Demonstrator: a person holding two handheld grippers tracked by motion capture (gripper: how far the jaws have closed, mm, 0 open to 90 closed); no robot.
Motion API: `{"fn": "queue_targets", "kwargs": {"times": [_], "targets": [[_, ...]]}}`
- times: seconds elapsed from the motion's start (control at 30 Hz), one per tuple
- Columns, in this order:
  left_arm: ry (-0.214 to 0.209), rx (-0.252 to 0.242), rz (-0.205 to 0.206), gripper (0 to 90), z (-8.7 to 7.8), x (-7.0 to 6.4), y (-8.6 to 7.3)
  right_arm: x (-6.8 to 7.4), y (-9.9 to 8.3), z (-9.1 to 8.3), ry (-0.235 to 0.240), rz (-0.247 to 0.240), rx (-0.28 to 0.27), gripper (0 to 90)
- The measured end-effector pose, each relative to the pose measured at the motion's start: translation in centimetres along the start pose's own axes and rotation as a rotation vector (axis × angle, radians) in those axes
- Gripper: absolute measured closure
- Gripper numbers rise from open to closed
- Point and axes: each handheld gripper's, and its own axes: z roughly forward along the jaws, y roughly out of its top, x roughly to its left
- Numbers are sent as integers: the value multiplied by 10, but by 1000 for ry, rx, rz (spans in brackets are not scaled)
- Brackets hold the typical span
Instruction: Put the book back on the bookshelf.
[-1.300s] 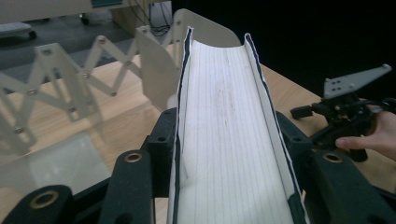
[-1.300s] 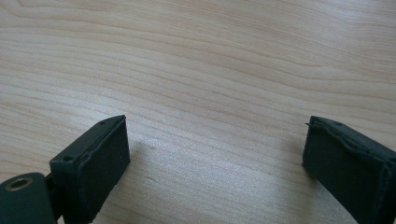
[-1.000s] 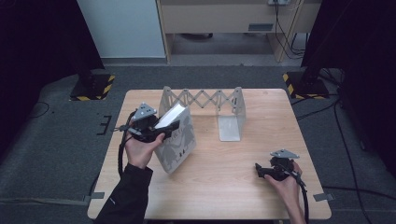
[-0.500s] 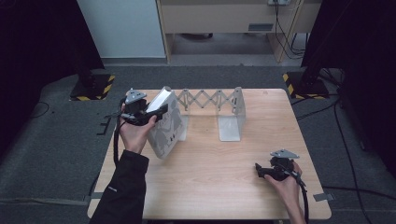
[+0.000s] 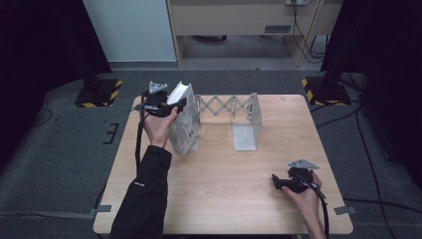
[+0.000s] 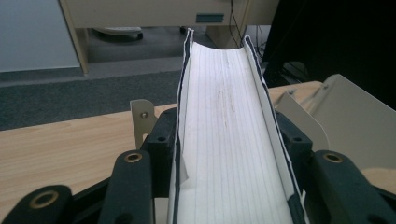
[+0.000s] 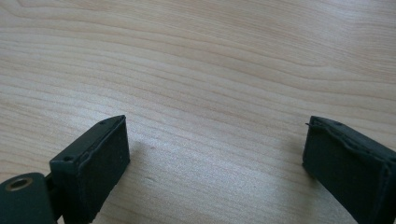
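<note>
Placing: left claw (image 5: 171,105) pinching the book (image 5: 183,117) at the extendable book rack (image 5: 234,110).
Right claw (image 5: 278,181): spread, resting on the surface (image 5: 224,189).
Next: lower the book upright beside the rack's left end plate.

The high view hangs above the person's edge of the counter (image 5: 219,199), looking forward and down, taking in the whole top and the floor beyond. The left gripper view rides the left hand-held gripper (image 5: 169,105), very close to the book (image 6: 229,135), facing across the counter toward the far cabinet (image 6: 154,11). The right gripper view sits low, probably just above the bare wood (image 7: 210,70). All three share the counter top.
</note>
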Motion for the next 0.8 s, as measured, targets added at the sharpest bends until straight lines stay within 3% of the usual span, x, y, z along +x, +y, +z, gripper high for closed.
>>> {"fn": "queue_targets", "kwargs": {"times": [0.2, 0.3, 0.8], "targets": [[45, 16, 11, 512, 15, -1, 2, 0, 0, 0, 0, 0, 0, 76], [59, 4, -15, 512, 25, 0, 0, 0, 0, 0, 0, 0, 0, 76], [98, 36, -19, 511, 56, -7, -10, 0, 0, 0, 0, 0, 0, 76]]}}
